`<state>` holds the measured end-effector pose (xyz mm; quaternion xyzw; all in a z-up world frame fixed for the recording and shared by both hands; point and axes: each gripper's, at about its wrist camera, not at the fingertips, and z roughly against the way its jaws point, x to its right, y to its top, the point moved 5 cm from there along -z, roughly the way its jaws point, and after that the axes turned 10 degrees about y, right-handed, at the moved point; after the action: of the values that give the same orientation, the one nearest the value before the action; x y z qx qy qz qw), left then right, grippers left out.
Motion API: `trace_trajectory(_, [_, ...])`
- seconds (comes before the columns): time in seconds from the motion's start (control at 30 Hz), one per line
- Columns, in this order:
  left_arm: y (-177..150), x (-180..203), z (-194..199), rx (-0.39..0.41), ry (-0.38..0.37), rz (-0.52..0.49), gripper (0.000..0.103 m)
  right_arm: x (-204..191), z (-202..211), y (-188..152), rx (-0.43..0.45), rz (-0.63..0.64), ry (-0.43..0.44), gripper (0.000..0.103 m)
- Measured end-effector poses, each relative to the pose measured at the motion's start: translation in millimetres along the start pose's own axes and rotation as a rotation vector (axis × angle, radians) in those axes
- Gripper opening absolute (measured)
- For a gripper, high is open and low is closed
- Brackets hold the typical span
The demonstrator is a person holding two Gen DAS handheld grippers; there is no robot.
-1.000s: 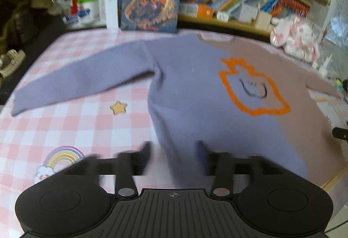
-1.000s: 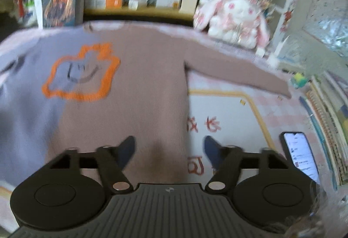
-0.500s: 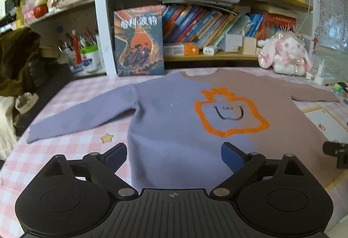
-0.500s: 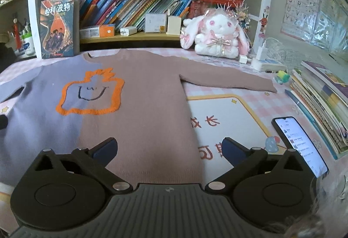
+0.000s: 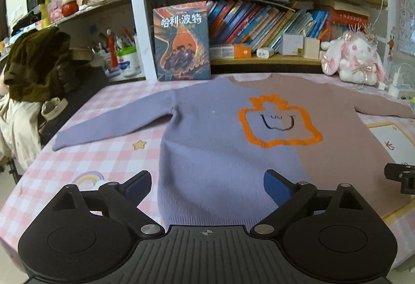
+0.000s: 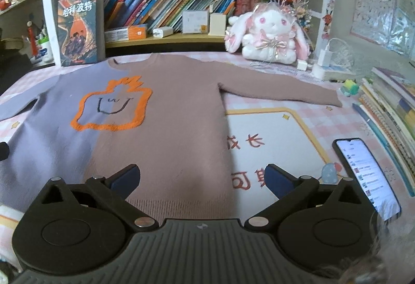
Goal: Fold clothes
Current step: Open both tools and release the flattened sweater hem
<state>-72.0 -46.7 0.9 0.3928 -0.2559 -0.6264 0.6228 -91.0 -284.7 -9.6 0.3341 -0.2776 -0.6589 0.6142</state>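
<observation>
Above sweater [image 5: 220, 159] hem, both tongs wide.

One sweater [image 5: 220, 154], two grippers, one plush bunny [image 6: 269, 34], one phone [image 6: 365, 175]

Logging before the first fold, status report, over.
Left claw open, right claw open, both empty above the hem. Sweater flat, unfolded, sleeves spread. Phone lies right of it, apart; plush bunny beyond the right sleeve.
</observation>
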Motion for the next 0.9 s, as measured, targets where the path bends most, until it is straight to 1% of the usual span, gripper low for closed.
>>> trace_trajectory(0.13, [-5,0,6,-0.006,0.002,-0.001,0.096,0,1,-4,-0.009,0.003,0.017,0.103])
trace_trajectory(0.3, [-11,-1,7,-0.023,-0.021,-0.001,0.096,-1,3,-8,-0.019,0.006,0.017,0.103])
trace_trajectory(0.53, [-15,-17,-2,-0.037,-0.049,-0.007,0.096,-13,5,-11,-0.027,0.000,-0.007,0.103])
trace_trajectory(0.7, [-12,-43,-17,-0.036,-0.088,-0.020,0.096,-34,3,-11,-0.018,-0.022,-0.041,0.103])
trace_trajectory(0.8, [-4,-62,-30,-0.041,-0.103,-0.020,0.096,-54,3,-11,-0.020,-0.041,-0.062,0.103])
trace_trajectory(0.9, [-1,-79,-40,-0.033,-0.135,-0.045,0.096,-77,4,-10,-0.002,-0.054,-0.075,0.103])
